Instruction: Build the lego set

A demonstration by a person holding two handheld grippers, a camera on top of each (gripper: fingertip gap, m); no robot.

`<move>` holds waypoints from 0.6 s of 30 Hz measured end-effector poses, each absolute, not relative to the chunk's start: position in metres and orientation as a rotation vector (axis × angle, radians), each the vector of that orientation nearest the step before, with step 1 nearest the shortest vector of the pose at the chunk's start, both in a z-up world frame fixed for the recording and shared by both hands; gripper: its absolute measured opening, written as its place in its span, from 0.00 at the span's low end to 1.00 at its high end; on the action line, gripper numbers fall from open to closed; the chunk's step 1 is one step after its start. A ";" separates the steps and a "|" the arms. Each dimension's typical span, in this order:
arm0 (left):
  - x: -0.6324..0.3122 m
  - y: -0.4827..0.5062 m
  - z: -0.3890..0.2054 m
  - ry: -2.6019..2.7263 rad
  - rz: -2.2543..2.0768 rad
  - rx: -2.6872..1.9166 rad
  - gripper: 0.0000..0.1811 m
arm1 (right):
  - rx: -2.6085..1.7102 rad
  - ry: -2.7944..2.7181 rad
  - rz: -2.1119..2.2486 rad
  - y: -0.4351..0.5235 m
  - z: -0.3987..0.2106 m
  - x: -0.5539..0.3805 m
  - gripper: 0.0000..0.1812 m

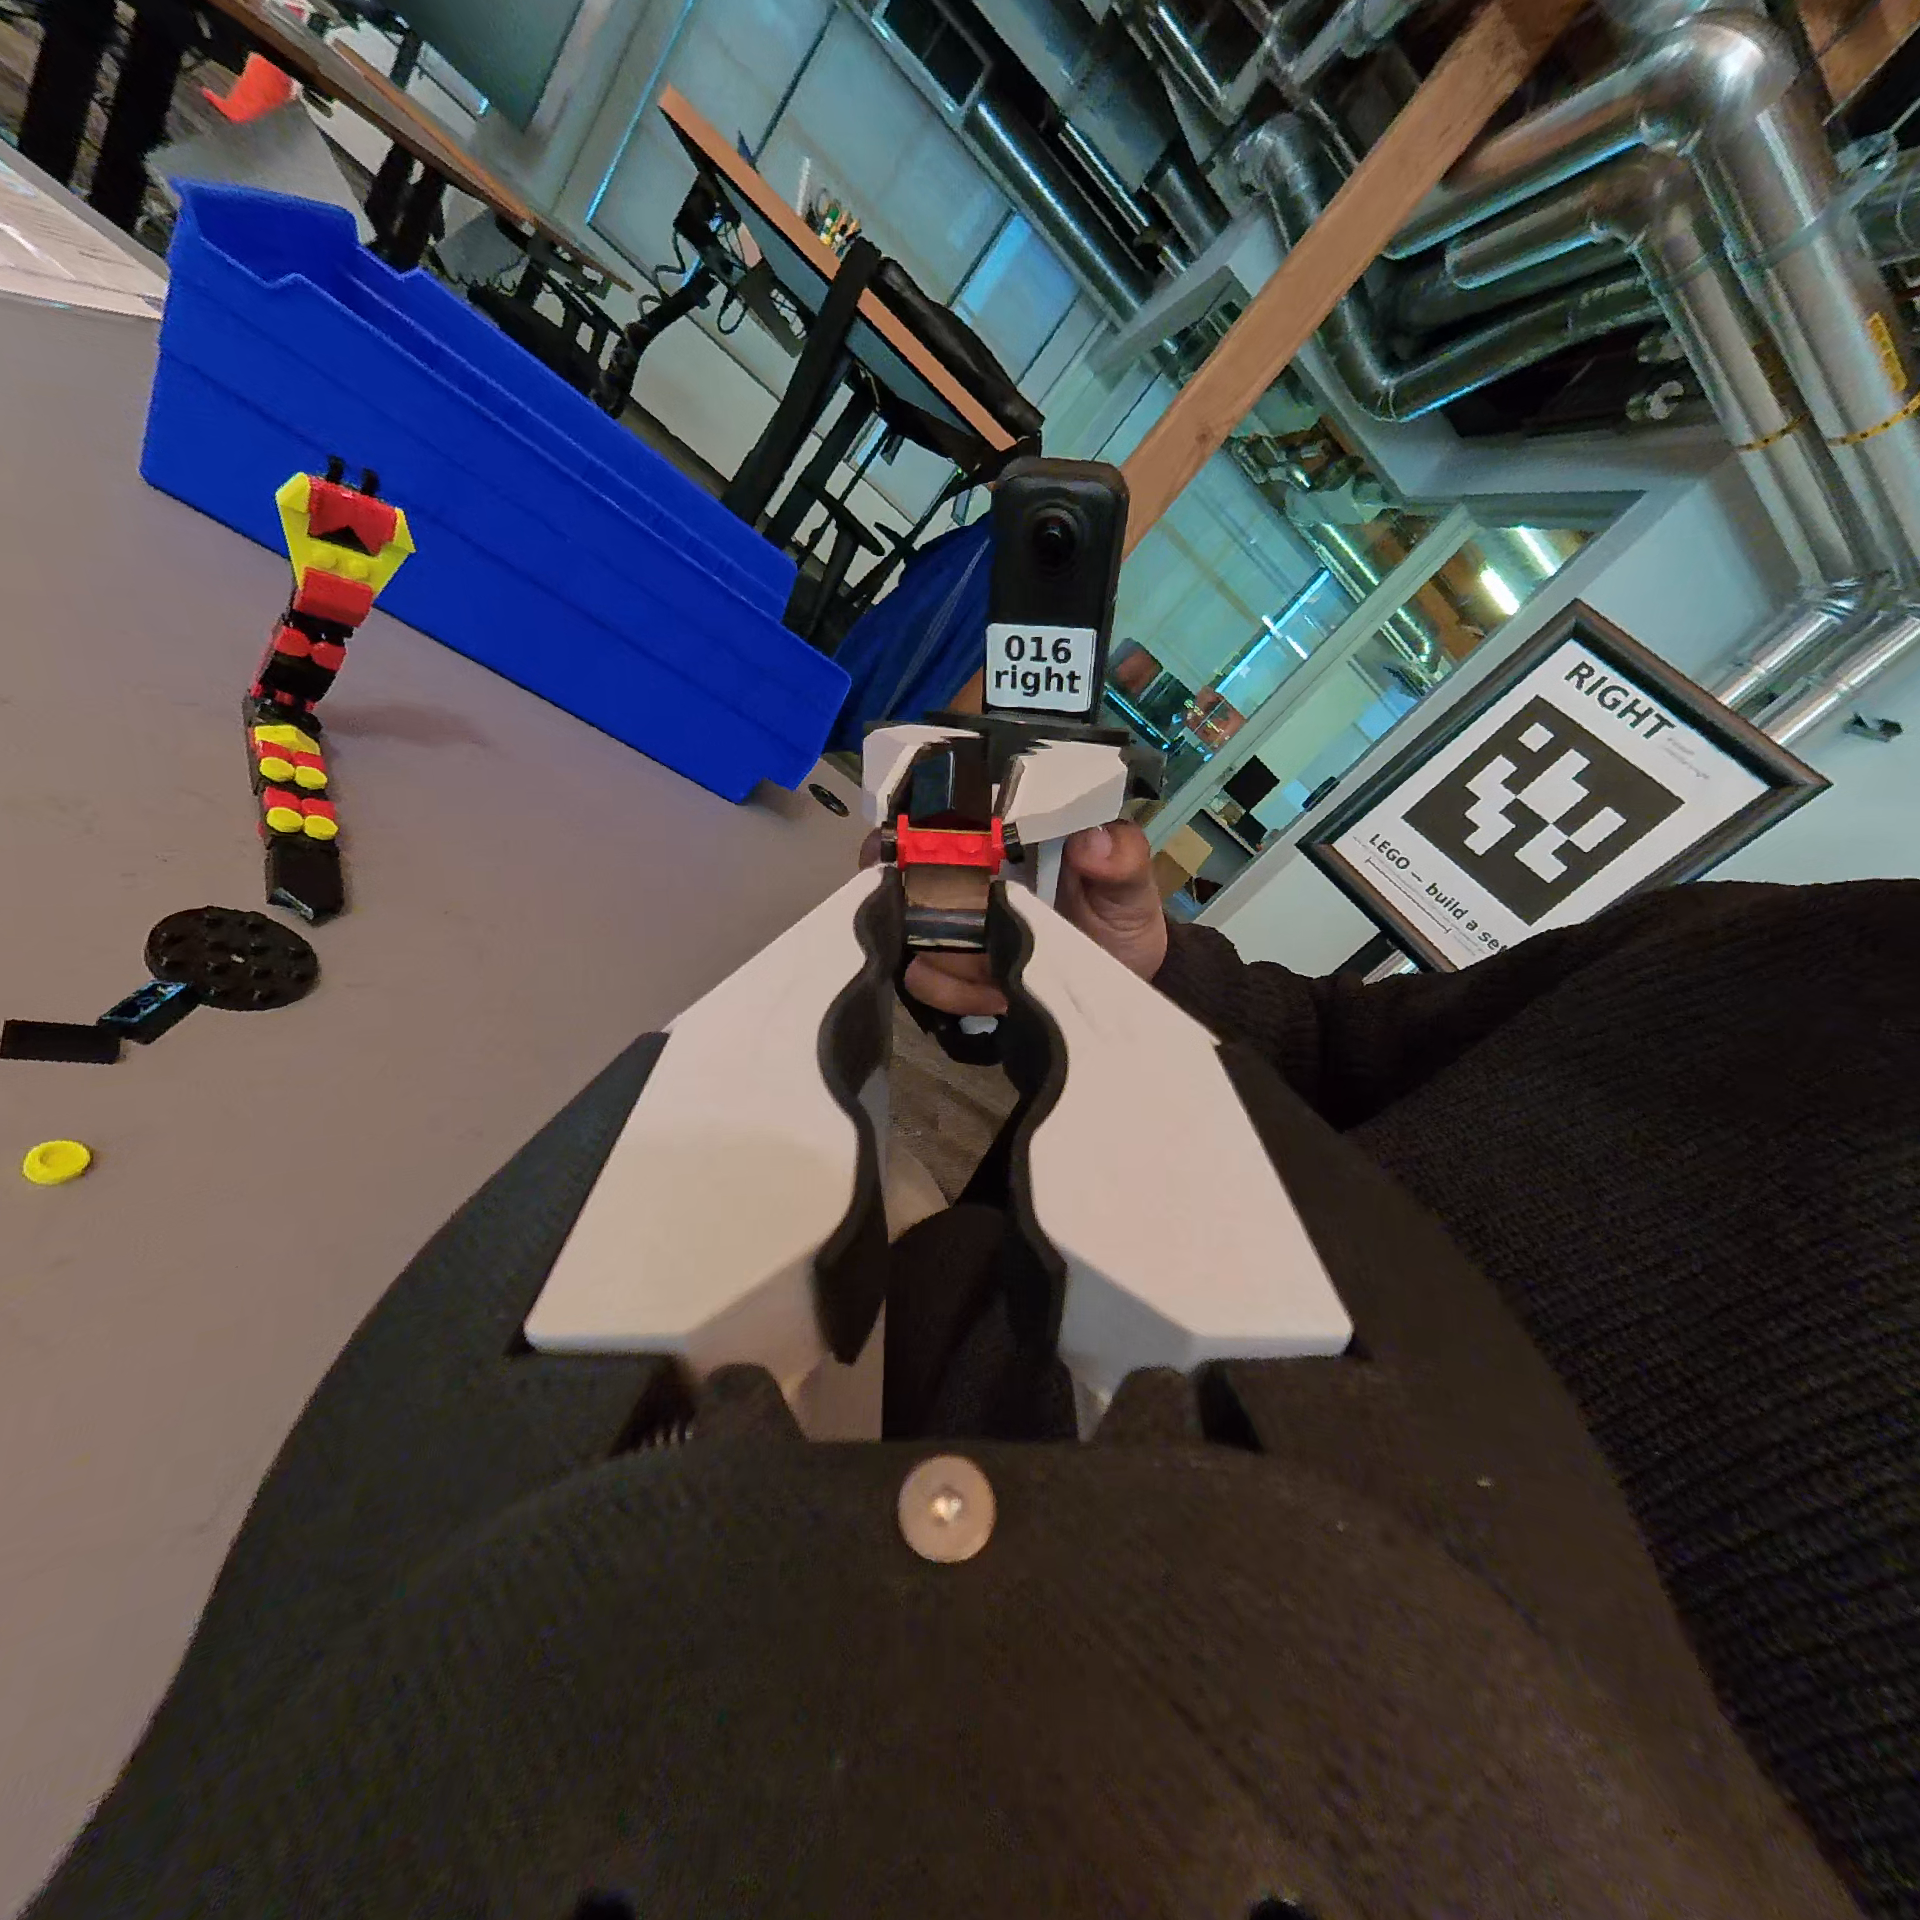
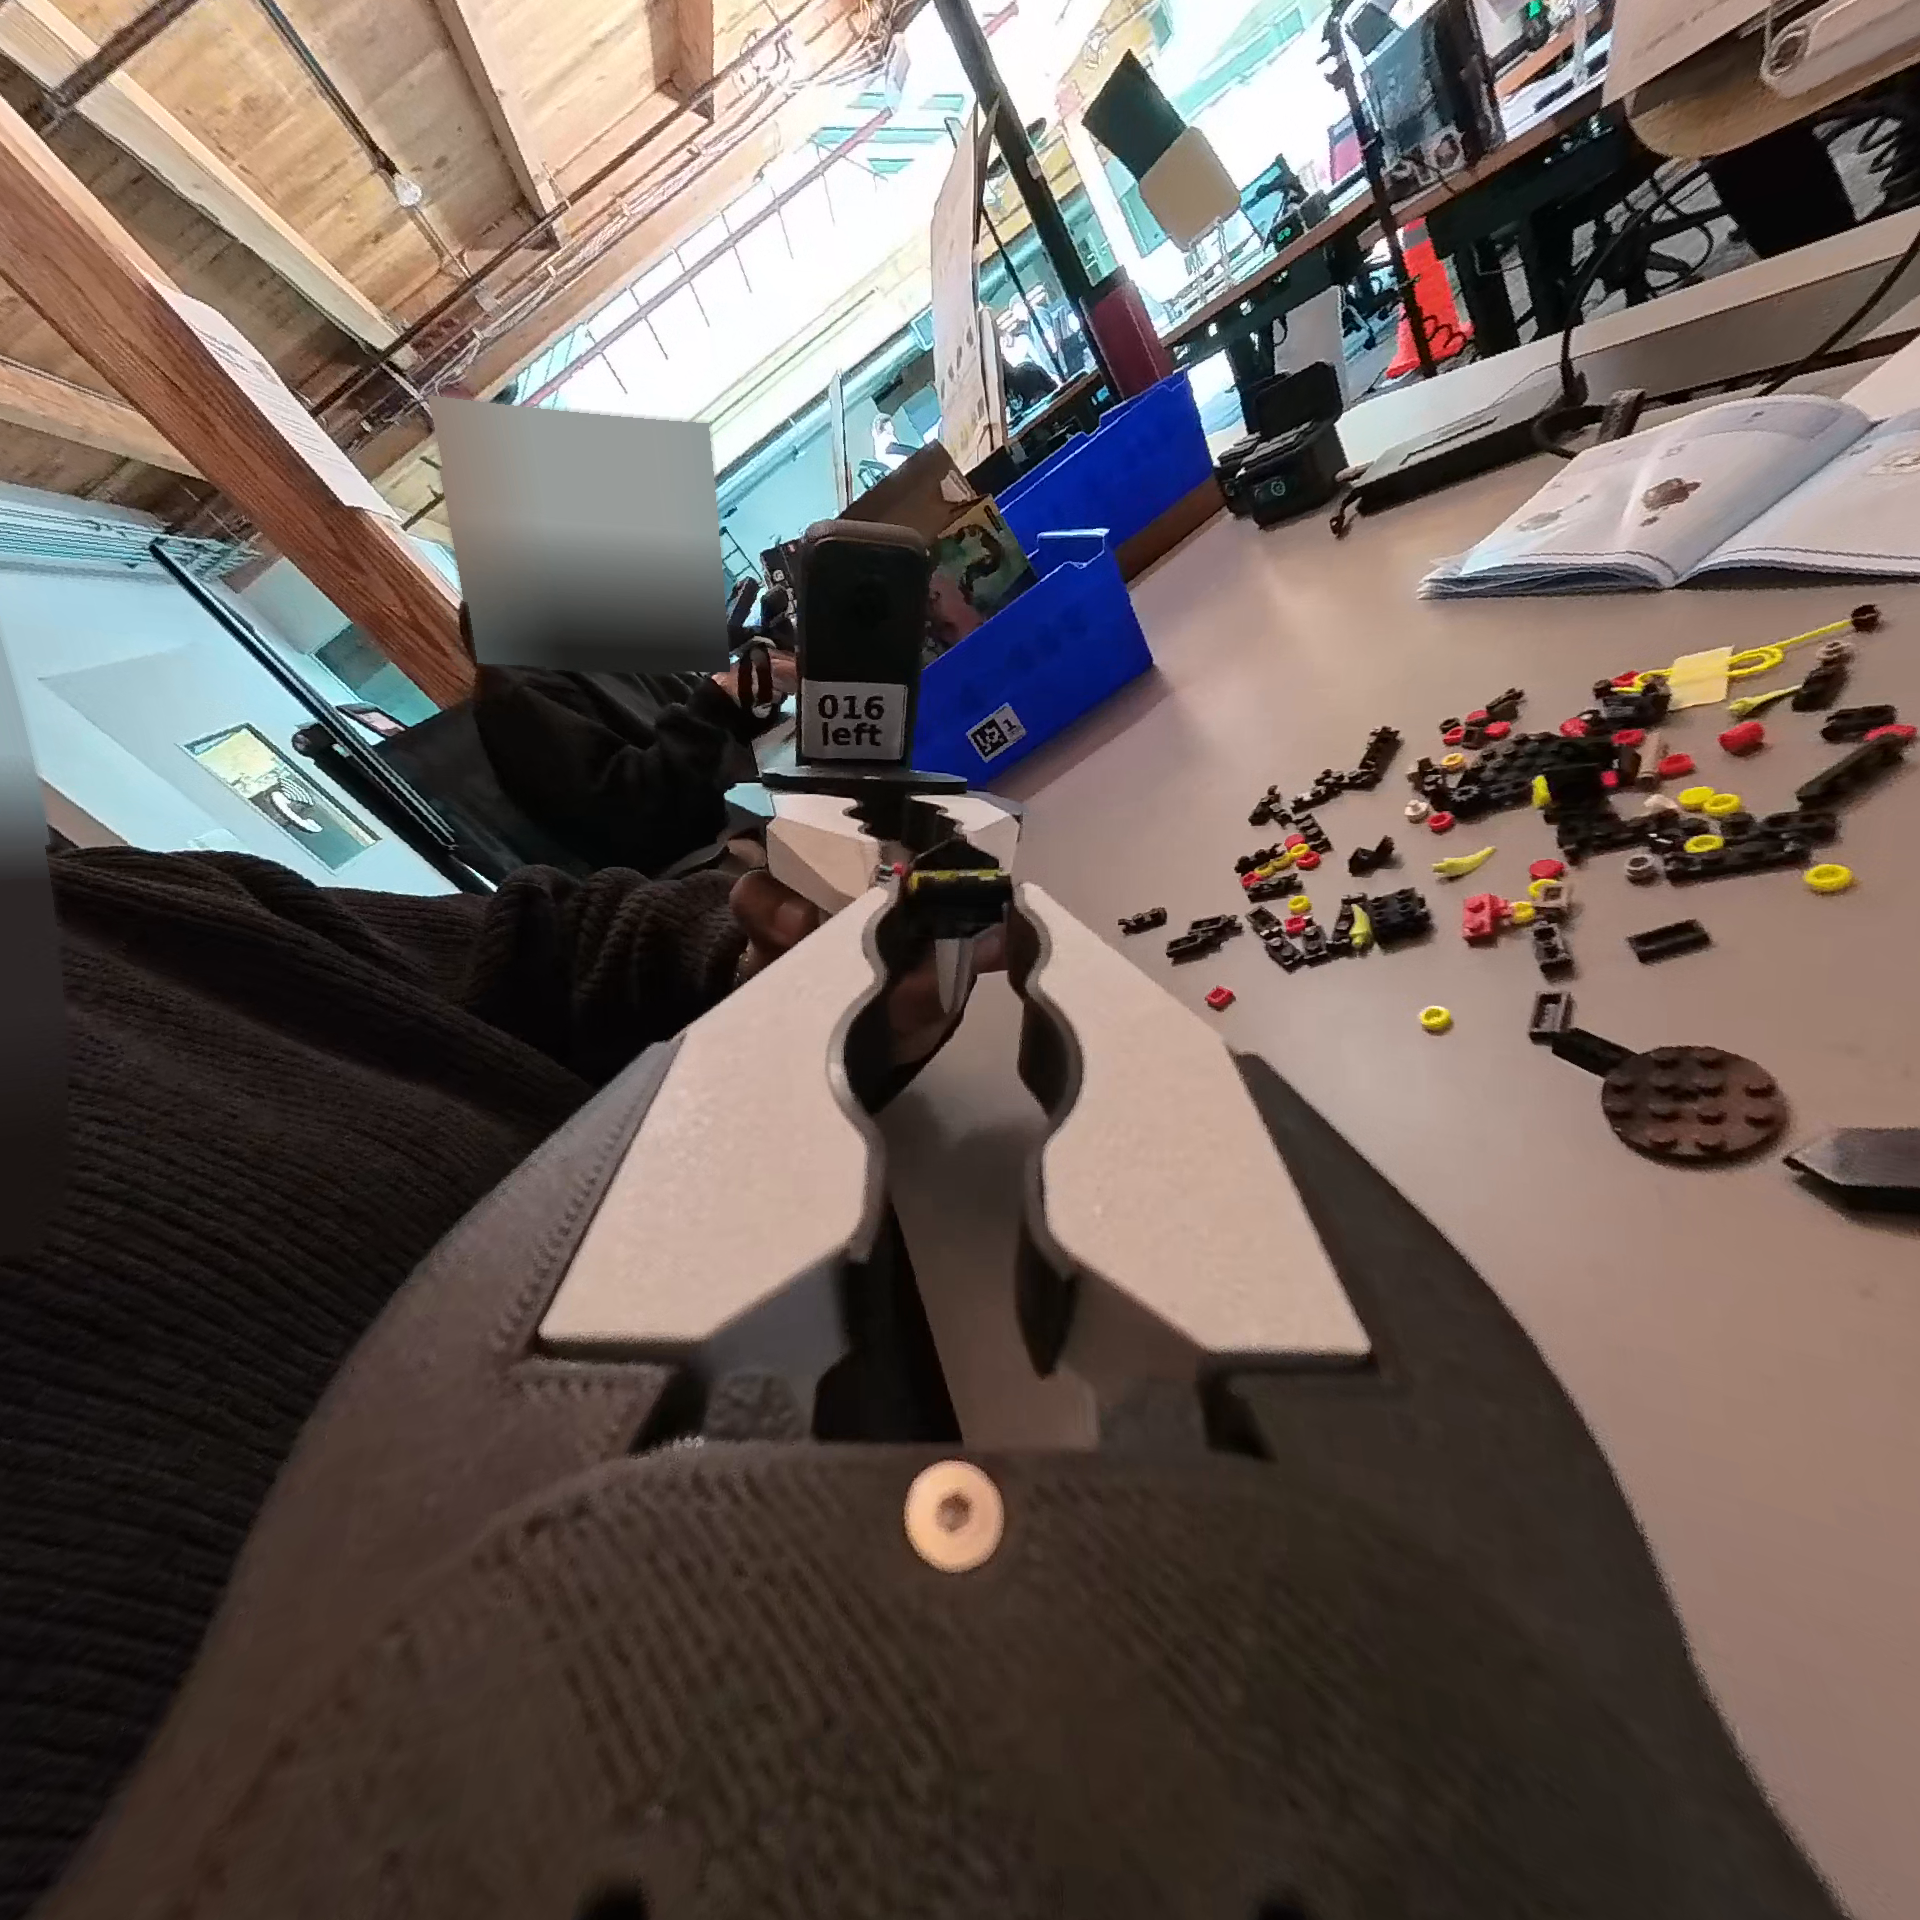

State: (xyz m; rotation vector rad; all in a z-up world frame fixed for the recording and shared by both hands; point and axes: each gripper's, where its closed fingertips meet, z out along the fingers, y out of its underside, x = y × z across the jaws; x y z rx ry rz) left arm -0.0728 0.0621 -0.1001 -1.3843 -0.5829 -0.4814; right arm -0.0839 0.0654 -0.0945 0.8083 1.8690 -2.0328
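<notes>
My left gripper [image 1: 943, 878] is shut on a small red piece with black ends [image 1: 951, 844], held in the air off the table's edge. My right gripper [image 2: 945, 902] faces it tip to tip and is shut on a small black-and-yellow piece [image 2: 956, 885]. The two pieces touch. The right gripper also shows in the left wrist view [image 1: 971, 790], and the left gripper in the right wrist view [image 2: 894, 831]. A long red, yellow and black build [image 1: 307, 675] lies on the grey table [image 1: 540, 935]. Loose pieces [image 2: 1558, 831] lie scattered on the table.
A black round plate [image 1: 231, 956] [image 2: 1691, 1107] and a yellow round piece [image 1: 57, 1162] lie near the build. A blue bin [image 1: 468, 499] stands behind it. More blue bins [image 2: 1039, 644] and an open booklet [image 2: 1704, 499] are farther back. A person's black sleeve [image 1: 1610, 1143] is close by. Both grippers' tips are close together, under 4 cm apart.
</notes>
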 end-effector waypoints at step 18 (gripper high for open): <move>-0.053 0.063 -0.090 -0.332 -0.107 -1.518 0.06 | 0.447 2.374 -2.212 0.059 -0.082 -0.065 0.08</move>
